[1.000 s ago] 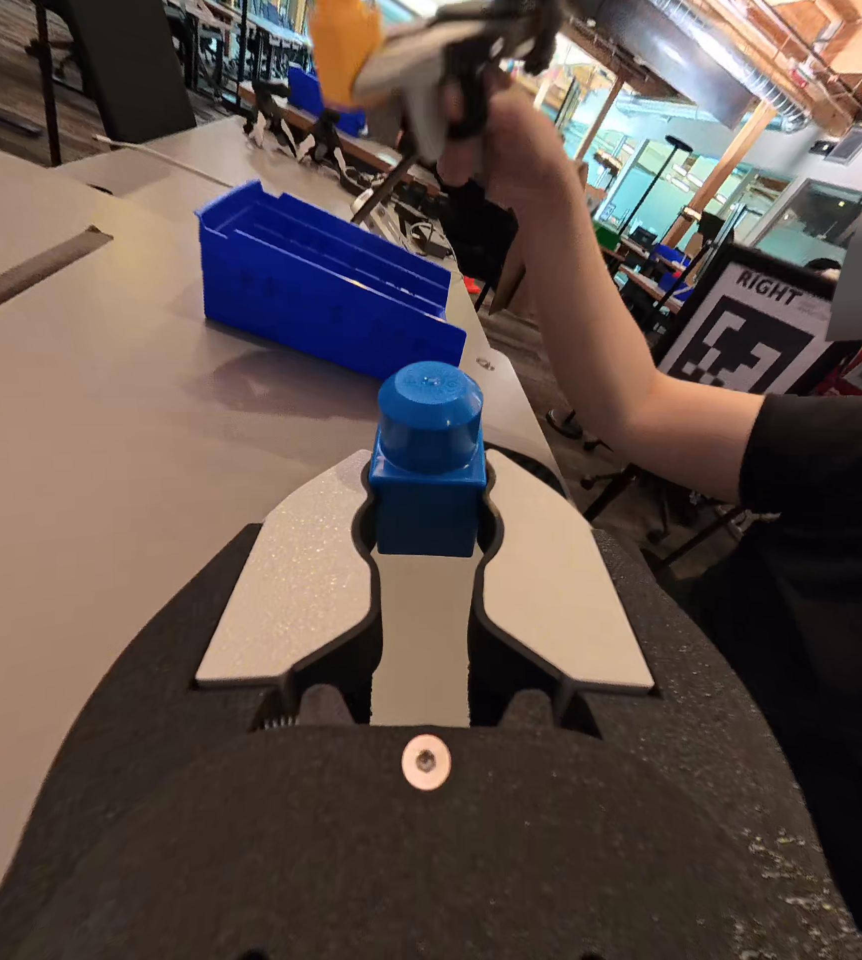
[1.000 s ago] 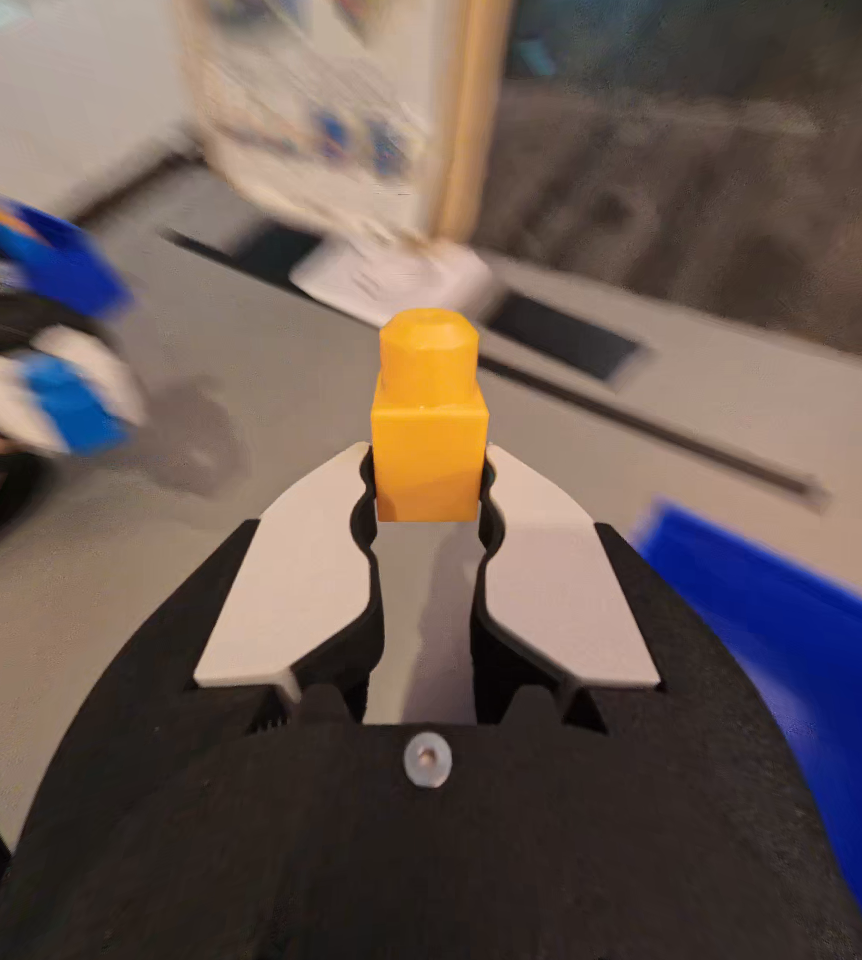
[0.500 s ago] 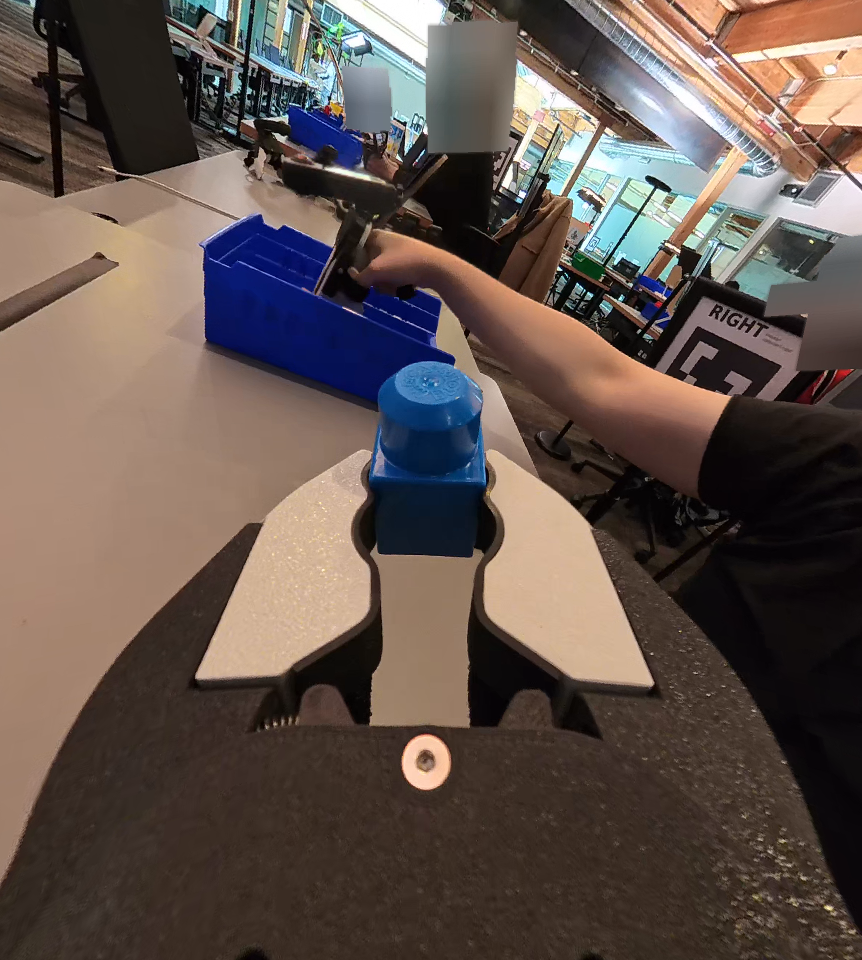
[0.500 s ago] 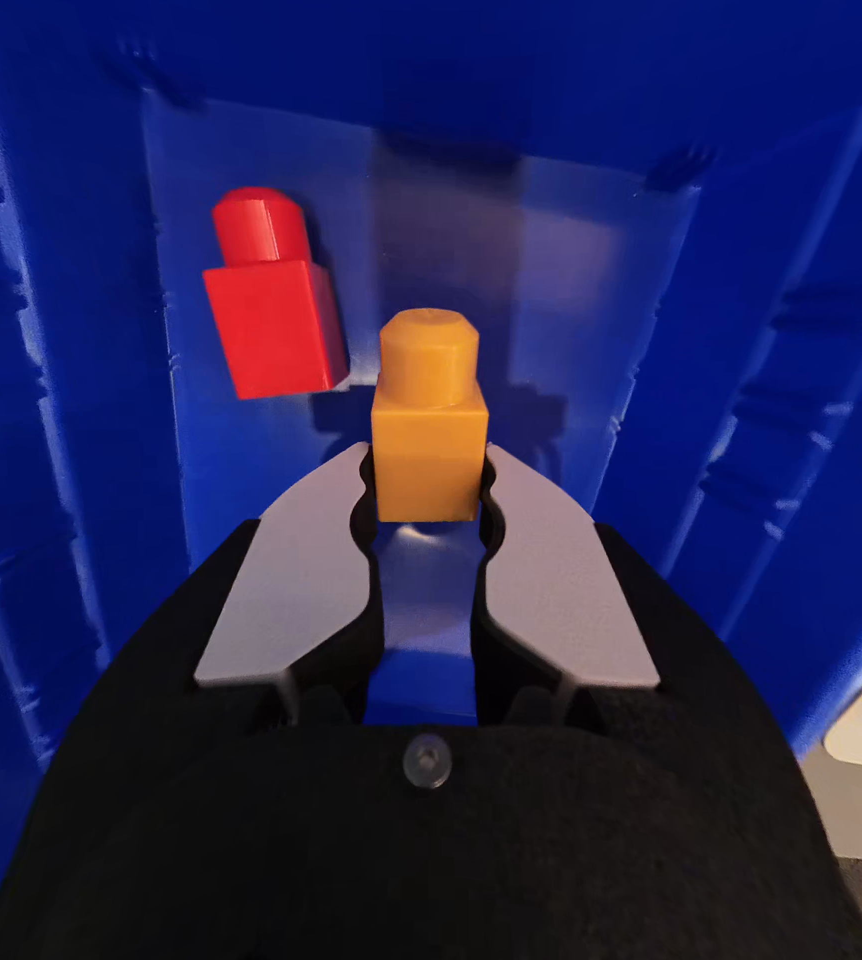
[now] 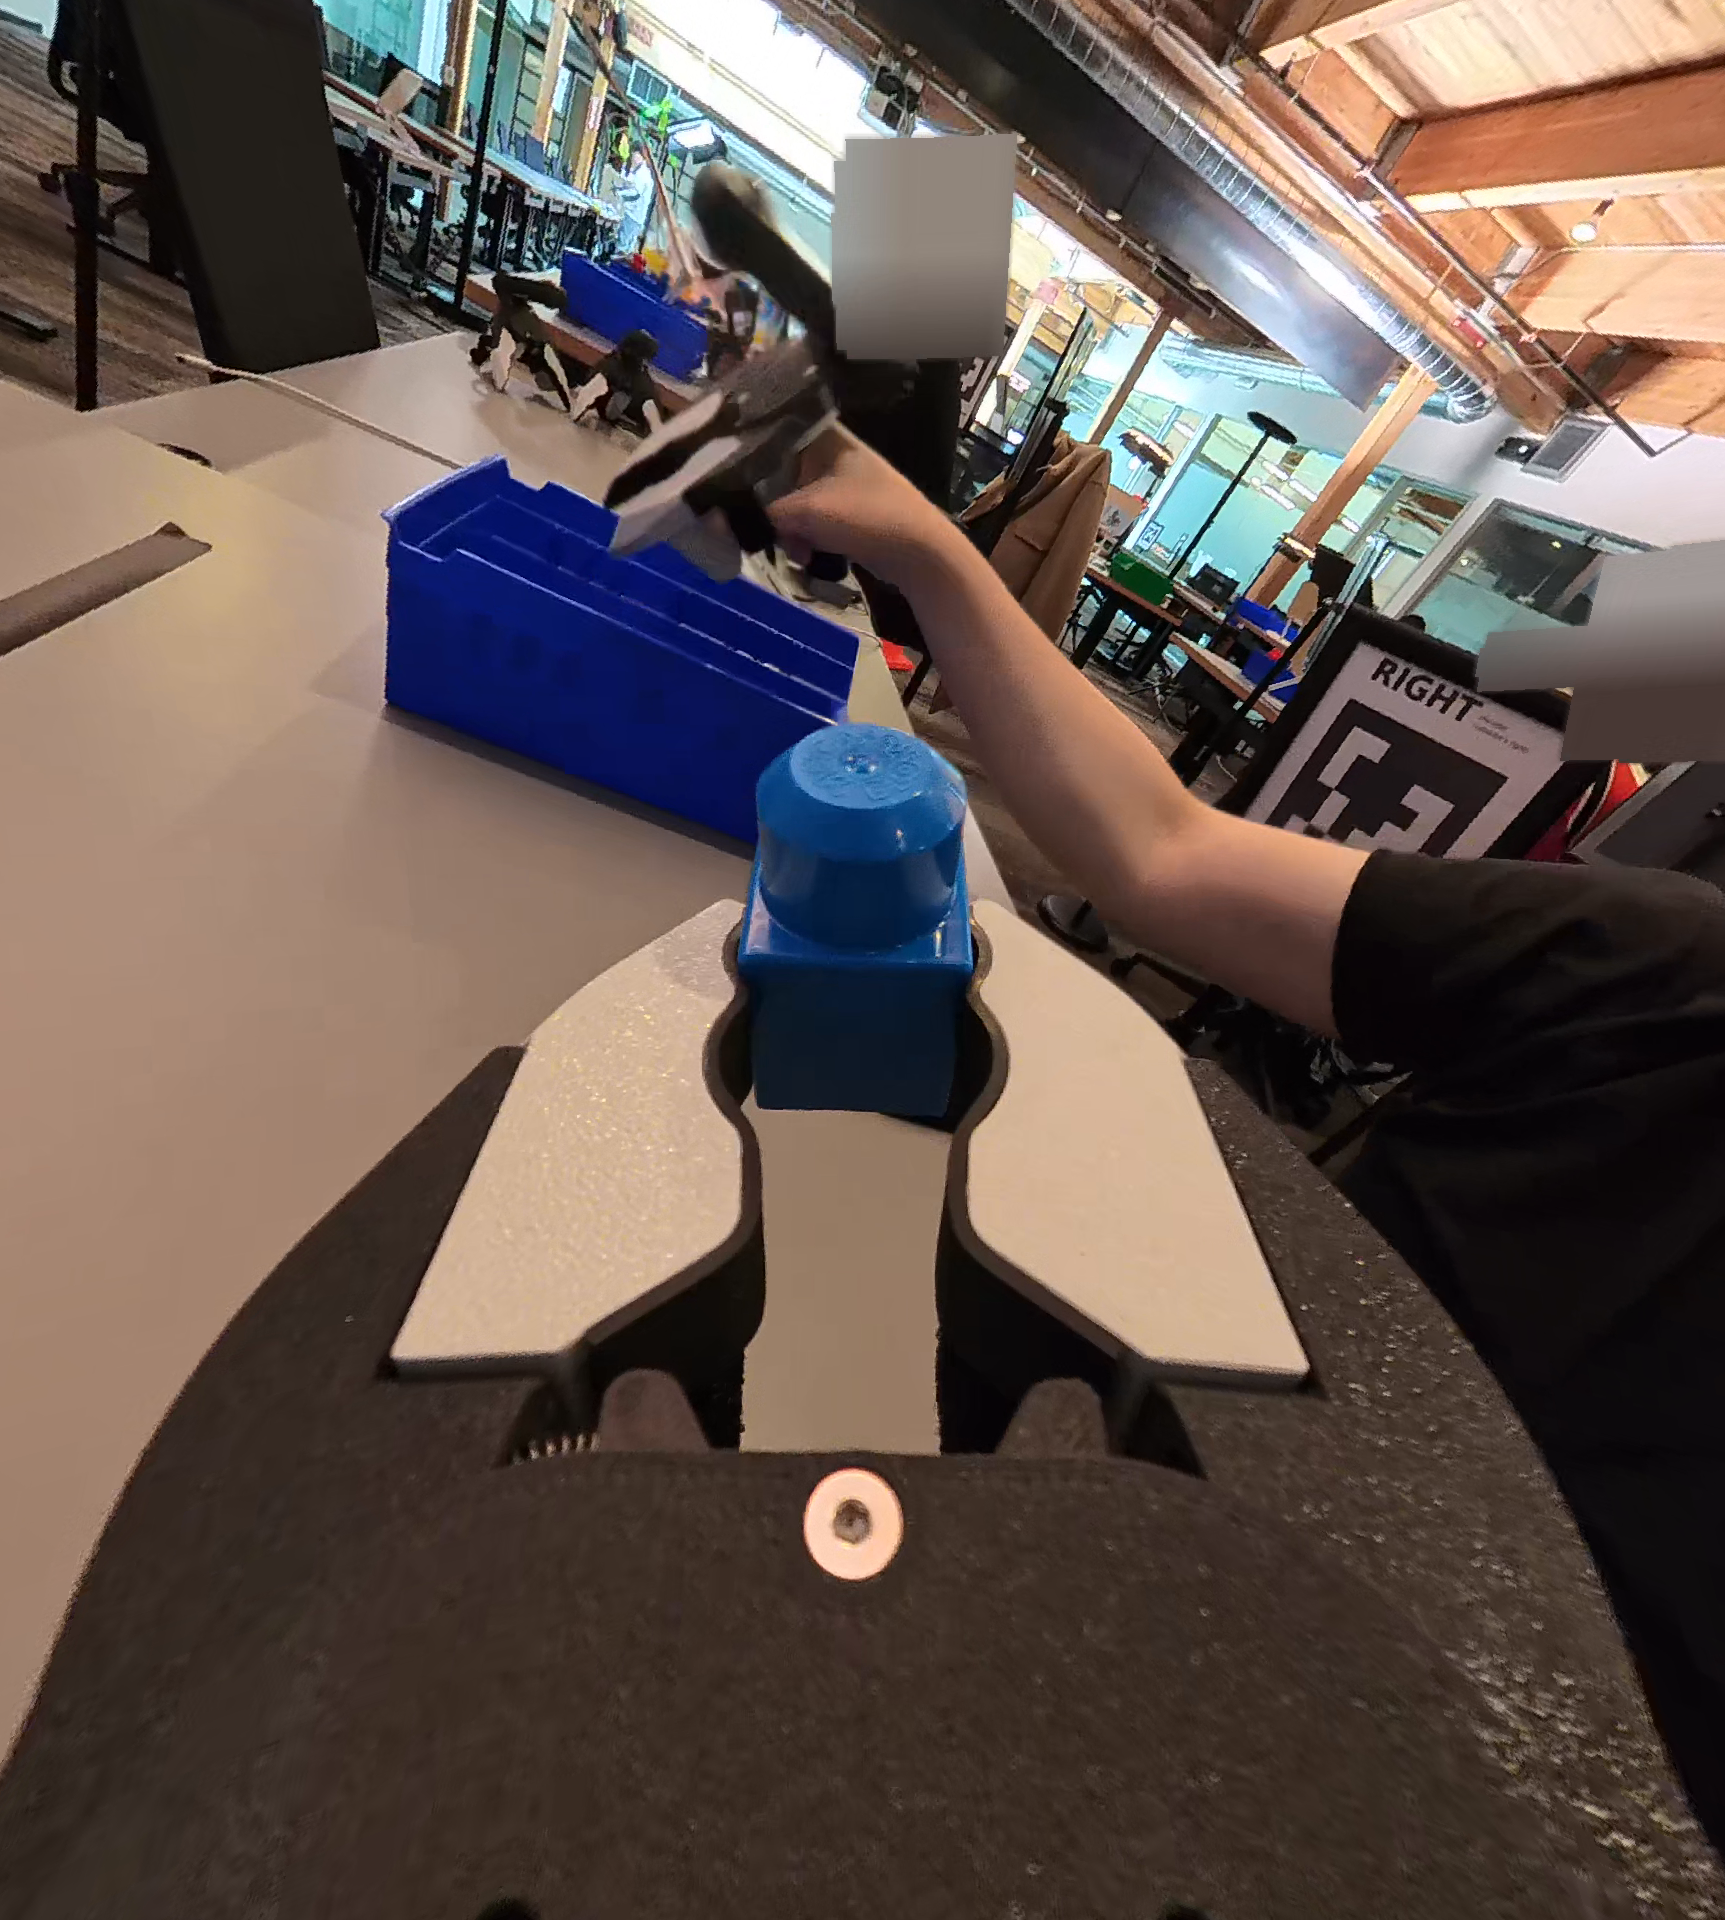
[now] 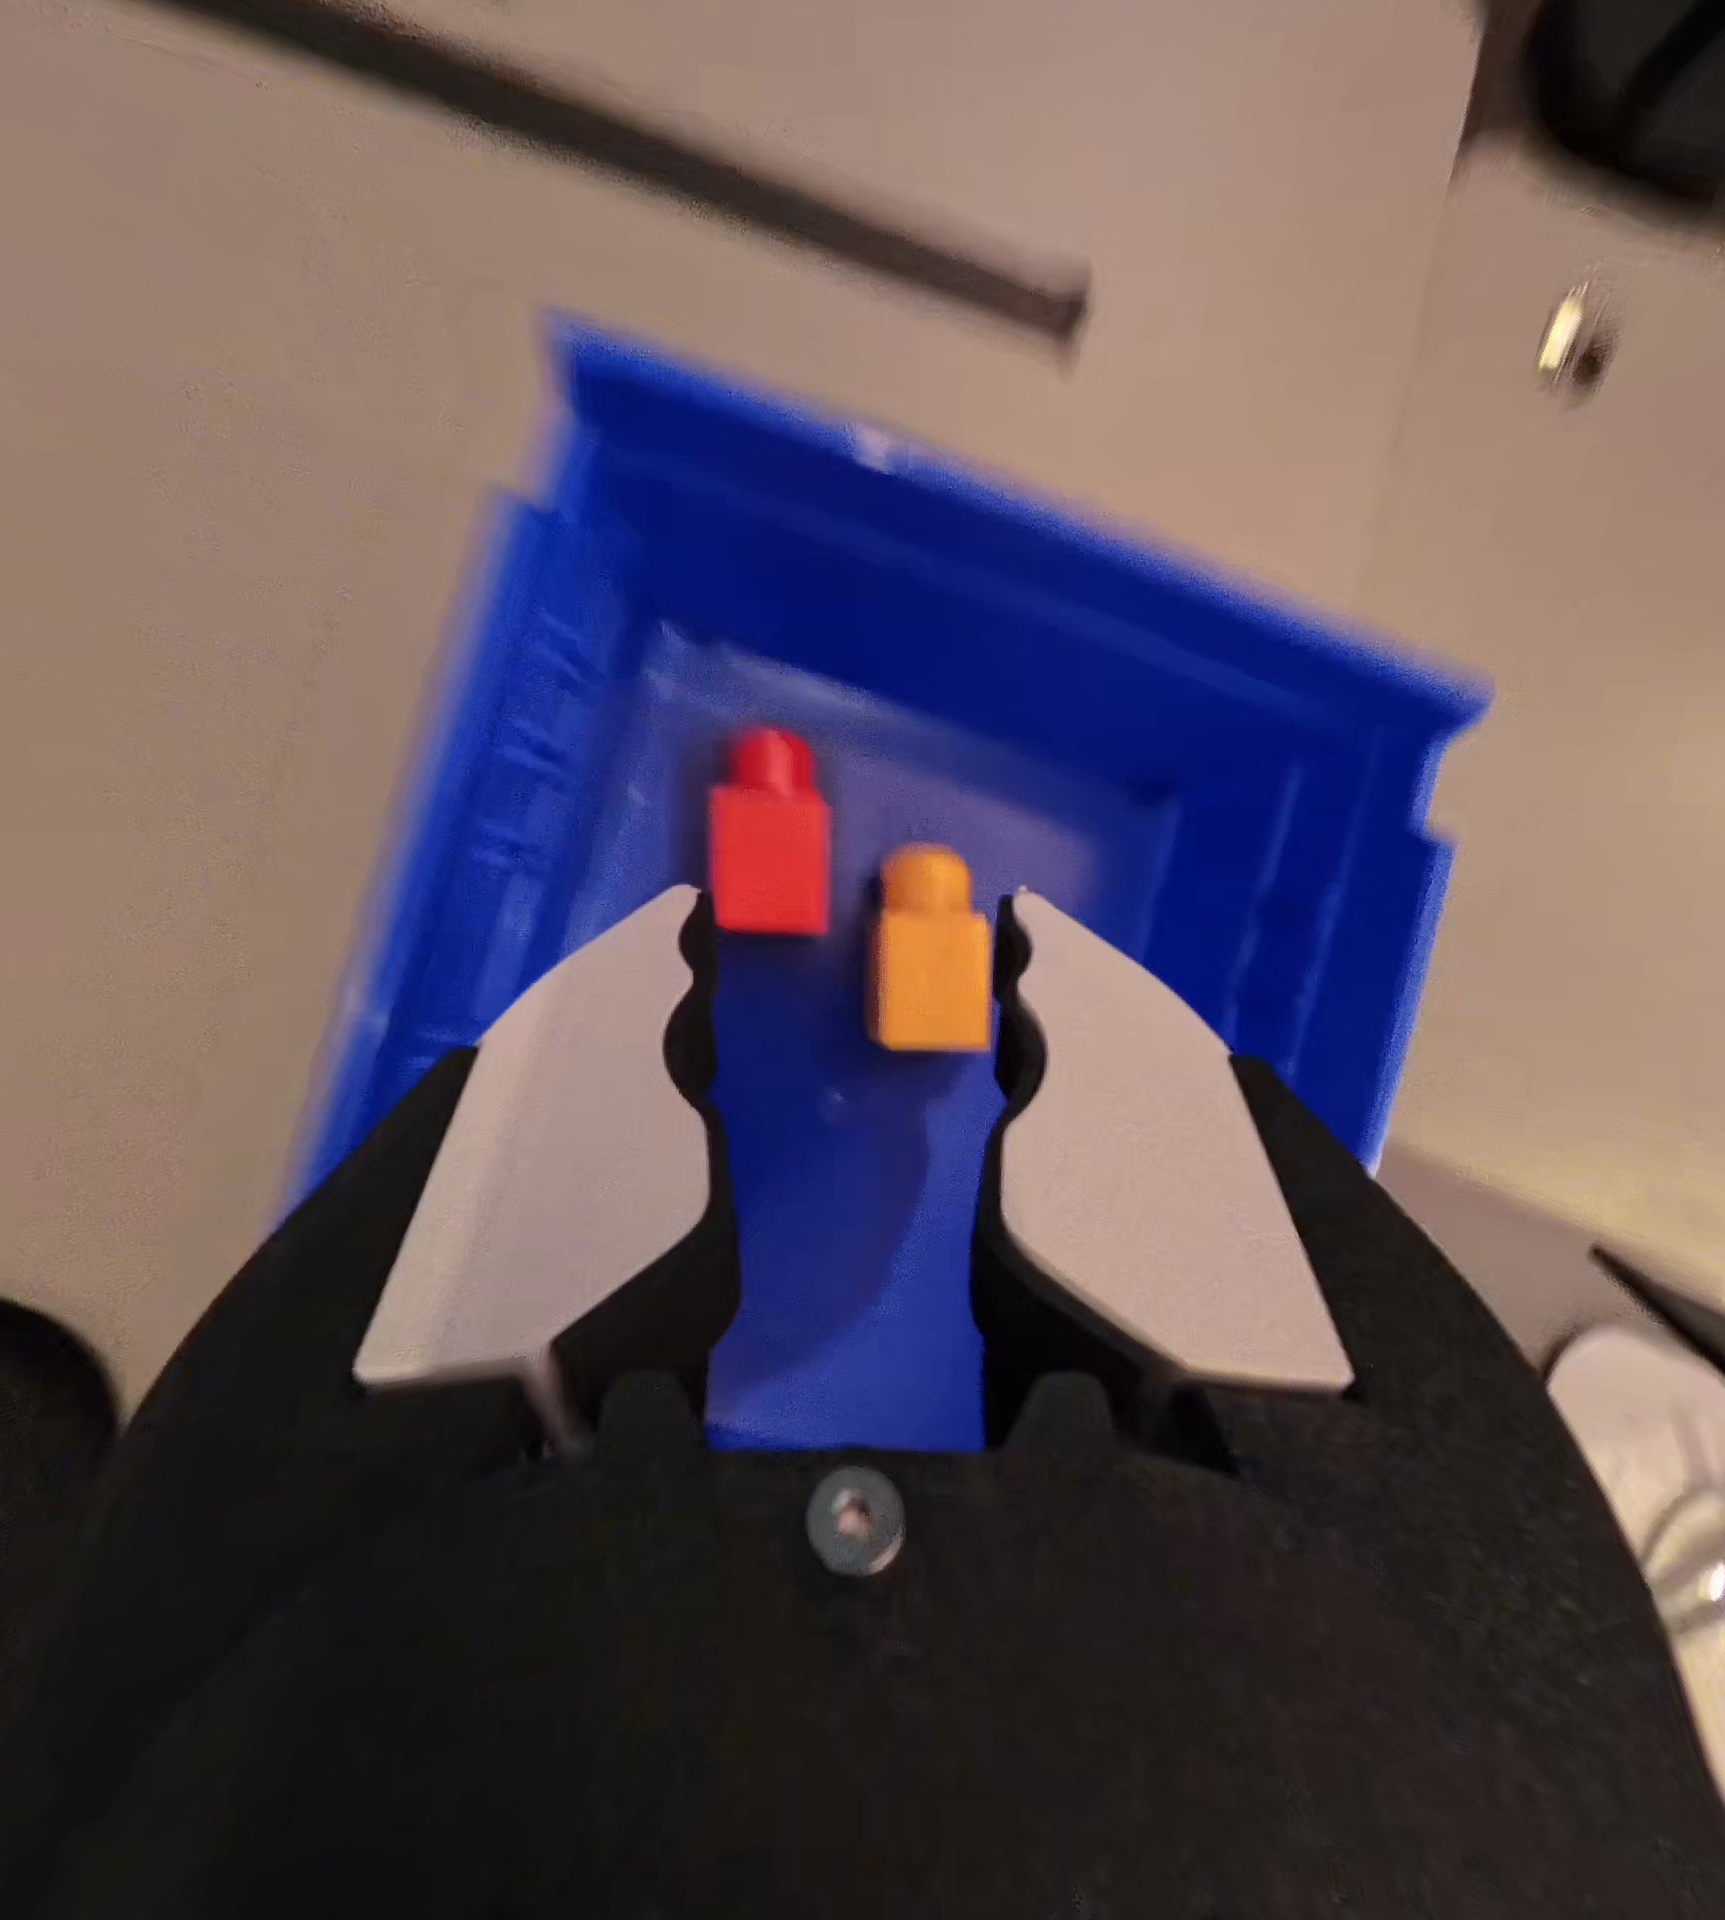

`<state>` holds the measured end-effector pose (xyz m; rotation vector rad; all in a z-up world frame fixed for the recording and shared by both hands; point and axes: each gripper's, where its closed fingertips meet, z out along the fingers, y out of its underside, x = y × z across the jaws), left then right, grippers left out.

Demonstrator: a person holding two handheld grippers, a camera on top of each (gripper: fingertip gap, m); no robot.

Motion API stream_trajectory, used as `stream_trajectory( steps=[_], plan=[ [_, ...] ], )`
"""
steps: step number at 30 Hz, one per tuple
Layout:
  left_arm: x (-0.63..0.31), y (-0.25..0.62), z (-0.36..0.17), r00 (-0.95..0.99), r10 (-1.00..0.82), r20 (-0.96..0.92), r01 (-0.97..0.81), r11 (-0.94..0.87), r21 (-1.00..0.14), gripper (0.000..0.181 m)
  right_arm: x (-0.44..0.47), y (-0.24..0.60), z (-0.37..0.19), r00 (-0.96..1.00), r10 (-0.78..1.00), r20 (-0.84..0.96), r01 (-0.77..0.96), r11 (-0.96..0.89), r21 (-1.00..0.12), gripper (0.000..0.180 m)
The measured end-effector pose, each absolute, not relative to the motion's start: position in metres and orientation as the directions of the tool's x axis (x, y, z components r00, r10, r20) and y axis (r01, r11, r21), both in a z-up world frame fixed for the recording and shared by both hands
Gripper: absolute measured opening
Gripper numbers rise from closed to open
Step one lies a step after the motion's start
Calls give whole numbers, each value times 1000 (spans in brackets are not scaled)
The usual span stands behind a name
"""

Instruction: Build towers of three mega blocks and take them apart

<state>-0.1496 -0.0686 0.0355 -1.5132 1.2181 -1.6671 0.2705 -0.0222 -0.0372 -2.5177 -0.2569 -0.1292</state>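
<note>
Our left gripper (image 5: 856, 935) clamps the blue plastic block (image 5: 853, 935); our right gripper (image 6: 850, 904), jaws apart, hovers over the blue plastic bin (image 6: 1284, 935) holding the orange block (image 6: 931, 961) and red block (image 6: 770, 842).

Your left wrist view: low over table (image 5: 162, 883), facing blue bin (image 5: 588, 665) from afar. Right wrist view: above bin (image 6: 1284, 831), looking down inside. Both share bin.

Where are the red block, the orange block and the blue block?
red block (image 6: 770, 871): right wrist view, its square body, lying in the bin.
orange block (image 6: 931, 982): right wrist view, its square body, beside the red one.
blue block (image 5: 853, 1023): left wrist view, its body's front face.
</note>
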Motion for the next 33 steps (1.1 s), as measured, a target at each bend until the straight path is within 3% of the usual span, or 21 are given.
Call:
stream_trajectory(
  steps=[3,7,14,17,20,22,25,27,30,33],
  plan=[
    [-143,-77,36,-200,-884,423,-179,-392,-903,35,167,-23,25,920,379,104,320,-569,-758,60],
    [-137,-92,38,-217,-897,386,-208,-344,-916,35,0,-62,61,611,788,-68,340,-339,-877,57],
    [-135,-109,46,-239,-914,328,-223,-277,-934,35,-134,-91,82,300,936,-186,168,-244,-955,49],
    [-134,-112,46,-243,-917,318,-230,-264,-937,35,-154,-95,86,226,944,-241,126,-274,-954,47],
    [-134,-113,47,-248,-916,317,-228,-262,-938,35,-163,-91,70,245,937,-248,195,-298,-934,46],
    [-134,-112,46,-242,-920,308,-230,-254,-939,35,-167,-93,66,224,944,-242,208,-289,-935,29],
    [-134,-114,46,-247,-927,281,-227,-226,-947,35,-167,-95,68,220,942,-252,192,-295,-936,28],
    [-132,-114,44,-227,-937,266,-238,-212,-948,54,-160,-94,79,236,940,-246,142,-284,-948,28],
    [-131,-115,40,-219,-946,240,-257,-181,-949,63,-118,-86,109,327,919,-219,42,-246,-968,28],
    [-133,-116,45,-225,-942,248,-244,-191,-951,63,-13,-53,118,624,774,-108,97,-213,-972,28]
  ],
)
